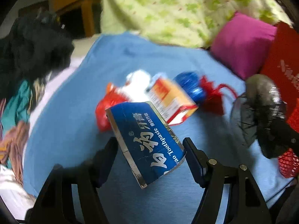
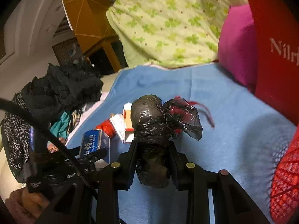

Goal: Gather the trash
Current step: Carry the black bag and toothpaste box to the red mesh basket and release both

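Left wrist view catches the left claw clamped on the blue toothpaste box, tilted above the blue sheet. Right wrist view alone shows the right claw squeezing the black bag roll, its loose end drooping right over the red scraps.

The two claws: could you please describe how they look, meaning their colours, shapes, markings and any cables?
The left claw is matte black plastic with angular, triangular arms, round silver rivets and dark blue pads on its fingers. The right claw has the same black frame, with brass-coloured and dark rivets. In the right wrist view a thick black cable curves past the left tool, and a bare hand shows; no sleeve is visible.
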### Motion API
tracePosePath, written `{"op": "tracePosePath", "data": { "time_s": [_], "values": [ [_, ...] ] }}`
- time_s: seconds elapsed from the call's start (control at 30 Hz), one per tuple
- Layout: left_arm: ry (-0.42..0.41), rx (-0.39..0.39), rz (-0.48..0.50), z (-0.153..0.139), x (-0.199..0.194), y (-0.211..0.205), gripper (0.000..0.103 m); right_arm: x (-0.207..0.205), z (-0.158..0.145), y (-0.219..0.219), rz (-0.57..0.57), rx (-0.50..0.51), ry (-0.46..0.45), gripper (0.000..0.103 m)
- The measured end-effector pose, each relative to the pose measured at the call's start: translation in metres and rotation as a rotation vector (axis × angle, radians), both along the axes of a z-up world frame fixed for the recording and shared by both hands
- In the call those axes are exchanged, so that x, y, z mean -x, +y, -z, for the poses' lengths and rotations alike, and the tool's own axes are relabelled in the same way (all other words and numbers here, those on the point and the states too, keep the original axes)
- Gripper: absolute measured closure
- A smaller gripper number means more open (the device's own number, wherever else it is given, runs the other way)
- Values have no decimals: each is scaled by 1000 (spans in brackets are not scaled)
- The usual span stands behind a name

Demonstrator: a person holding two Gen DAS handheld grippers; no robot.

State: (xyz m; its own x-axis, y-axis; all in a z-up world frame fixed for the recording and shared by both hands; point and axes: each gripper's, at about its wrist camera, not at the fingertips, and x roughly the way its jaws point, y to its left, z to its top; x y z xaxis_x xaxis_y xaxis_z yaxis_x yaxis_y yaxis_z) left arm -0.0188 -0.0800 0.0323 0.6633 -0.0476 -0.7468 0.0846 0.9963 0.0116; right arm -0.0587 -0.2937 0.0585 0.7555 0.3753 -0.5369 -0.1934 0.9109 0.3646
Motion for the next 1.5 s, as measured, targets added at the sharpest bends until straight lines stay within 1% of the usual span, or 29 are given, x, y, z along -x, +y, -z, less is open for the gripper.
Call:
{"op": "tracePosePath", "data": {
  "time_s": [0.13, 0.23, 0.43, 0.5, 0.6, 0.77, 0.87, 0.97, 1.03, 1.07, 1.1, 1.13, 1.2, 1.3, 1.4, 1.5],
  "values": [
    [-82, -10, 98, -30, 16, -29, 31, 21, -19, -16, 37, -1, -78, 69],
    [-133, -10, 192, -49, 28, -52, 31, 39, -33, -35, 81, -11, -133, 69],
    [-213, 17, 408, -82, 50, -109, 31, 75, -50, -90, 200, -76, -210, 69],
    [-226, 33, 480, -89, 56, -128, 30, 85, -53, -110, 246, -100, -228, 69],
    [-250, 41, 582, -102, 64, -163, 30, 104, -55, -149, 345, -151, -251, 69],
    [-262, 92, 727, -118, 69, -216, 30, 131, -50, -214, 513, -286, -260, 67],
    [-259, 109, 794, -122, 74, -247, 29, 142, -47, -242, 585, -355, -262, 67],
    [-246, 112, 851, -118, 77, -273, 27, 149, -46, -260, 634, -402, -256, 67],
    [-242, 104, 881, -112, 81, -287, 27, 149, -43, -269, 648, -436, -234, 65],
    [-241, 98, 892, -110, 84, -292, 26, 147, -41, -272, 654, -451, -223, 51],
    [-239, 90, 901, -107, 86, -297, 26, 147, -40, -276, 665, -470, -216, 30],
    [-237, 83, 904, -105, 87, -299, 26, 147, -41, -278, 675, -478, -223, 27],
    [-233, 79, 903, -102, 86, -301, 26, 149, -46, -274, 679, -458, -250, 27],
    [-232, 95, 888, -101, 85, -291, 26, 159, -48, -262, 664, -434, -294, 27],
    [-242, 105, 847, -102, 84, -267, 26, 157, -55, -247, 640, -390, -345, 27],
    [-237, 108, 792, -98, 81, -235, 25, 152, -65, -224, 562, -343, -398, 27]
  ]
}}
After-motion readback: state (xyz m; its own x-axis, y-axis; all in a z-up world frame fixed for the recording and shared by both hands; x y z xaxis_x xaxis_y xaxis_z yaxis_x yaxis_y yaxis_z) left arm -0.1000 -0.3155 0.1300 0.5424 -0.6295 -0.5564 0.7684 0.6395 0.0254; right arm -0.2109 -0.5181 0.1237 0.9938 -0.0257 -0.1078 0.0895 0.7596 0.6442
